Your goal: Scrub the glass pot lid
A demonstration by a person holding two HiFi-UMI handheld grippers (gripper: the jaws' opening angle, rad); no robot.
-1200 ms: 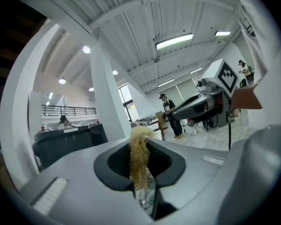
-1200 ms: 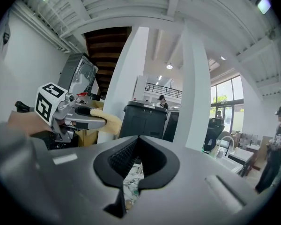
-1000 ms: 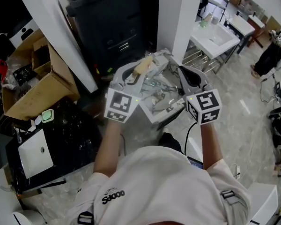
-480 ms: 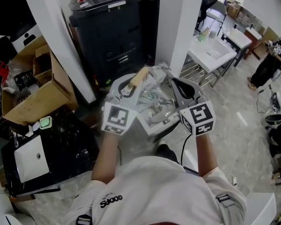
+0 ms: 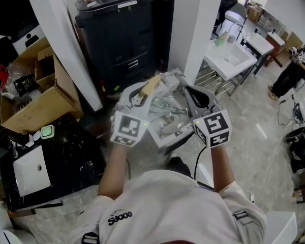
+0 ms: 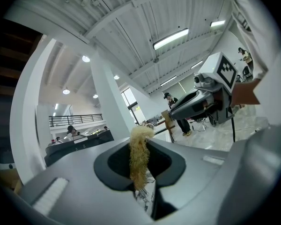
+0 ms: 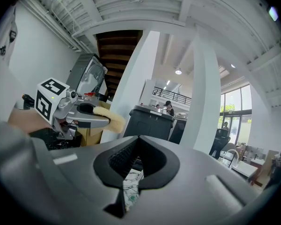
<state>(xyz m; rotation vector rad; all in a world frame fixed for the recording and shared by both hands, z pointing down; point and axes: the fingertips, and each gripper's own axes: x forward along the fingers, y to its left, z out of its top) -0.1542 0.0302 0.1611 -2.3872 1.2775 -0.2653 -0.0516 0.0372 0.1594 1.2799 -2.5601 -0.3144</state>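
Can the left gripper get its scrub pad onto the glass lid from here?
Likely yes: the left gripper is shut on the scrub pad, which sticks out past its jaws, and nothing shows between it and the glass lid.

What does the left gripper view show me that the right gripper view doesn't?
Only the left gripper view: the right gripper, seen from outside. Only the right gripper view: the left gripper from outside, and the right jaws together with nothing between. Both: the tan scrubber clamped in the left jaws, the black machine, white pillars.
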